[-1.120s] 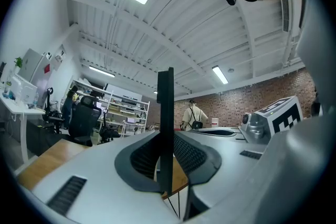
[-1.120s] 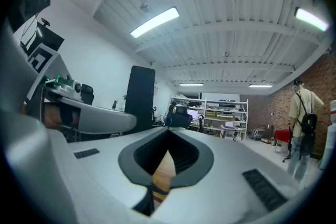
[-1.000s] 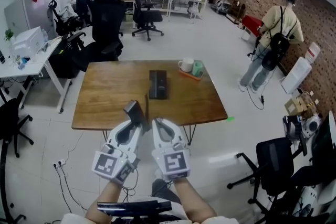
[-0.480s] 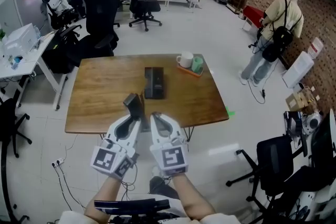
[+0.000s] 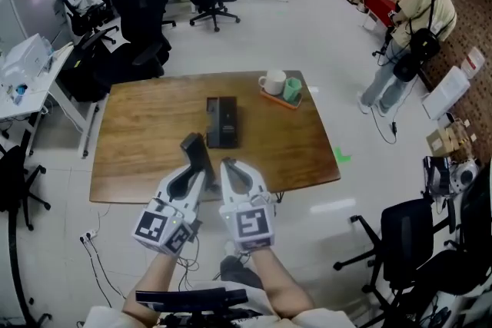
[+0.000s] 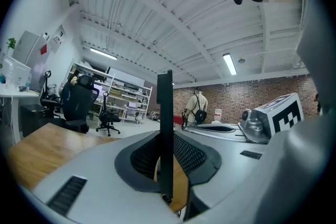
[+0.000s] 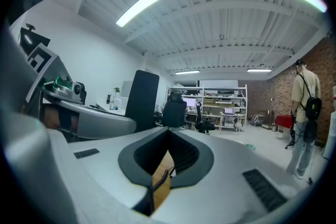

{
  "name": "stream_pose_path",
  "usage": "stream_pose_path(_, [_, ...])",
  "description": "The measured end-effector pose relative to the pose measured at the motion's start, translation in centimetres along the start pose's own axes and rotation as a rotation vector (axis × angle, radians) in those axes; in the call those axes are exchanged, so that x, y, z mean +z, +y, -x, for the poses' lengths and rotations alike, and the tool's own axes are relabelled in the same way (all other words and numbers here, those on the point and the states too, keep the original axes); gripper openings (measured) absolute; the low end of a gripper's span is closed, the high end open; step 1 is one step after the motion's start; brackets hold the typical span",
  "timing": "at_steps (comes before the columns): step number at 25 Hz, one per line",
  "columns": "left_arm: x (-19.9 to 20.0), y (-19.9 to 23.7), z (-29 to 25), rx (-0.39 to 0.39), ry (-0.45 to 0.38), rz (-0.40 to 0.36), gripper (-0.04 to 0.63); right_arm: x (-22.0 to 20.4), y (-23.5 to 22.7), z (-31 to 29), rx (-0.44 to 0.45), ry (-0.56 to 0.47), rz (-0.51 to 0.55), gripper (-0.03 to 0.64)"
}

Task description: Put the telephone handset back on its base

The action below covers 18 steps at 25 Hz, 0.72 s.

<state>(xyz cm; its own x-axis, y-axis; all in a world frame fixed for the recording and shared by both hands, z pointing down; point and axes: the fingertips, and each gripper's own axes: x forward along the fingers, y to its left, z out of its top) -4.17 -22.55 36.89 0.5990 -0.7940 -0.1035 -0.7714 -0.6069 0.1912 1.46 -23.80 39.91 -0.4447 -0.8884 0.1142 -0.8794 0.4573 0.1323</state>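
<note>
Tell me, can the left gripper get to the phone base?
Probably yes: holding the handset, the left gripper has only bare table between it and the base; the mug stands aside.

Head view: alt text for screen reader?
The left gripper holds a black telephone handset above the near edge of a wooden table, the right gripper beside it. The base lies mid-table; a white mug and green cup stand at the far right.
</note>
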Motion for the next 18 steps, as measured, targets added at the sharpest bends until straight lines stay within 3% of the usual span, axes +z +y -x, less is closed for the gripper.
stream_pose_path(13, [-3.9,3.3,-6.2,0.010,0.093,0.065,0.071,-2.4,-3.7,-4.3,0.027,0.042,-0.047,0.005])
stream_pose_path(18, [-6.2,5.4,-8.0,0.003,0.137,0.120,0.071,-3.8,-4.8,-5.6,0.061,0.079,-0.020,0.005])
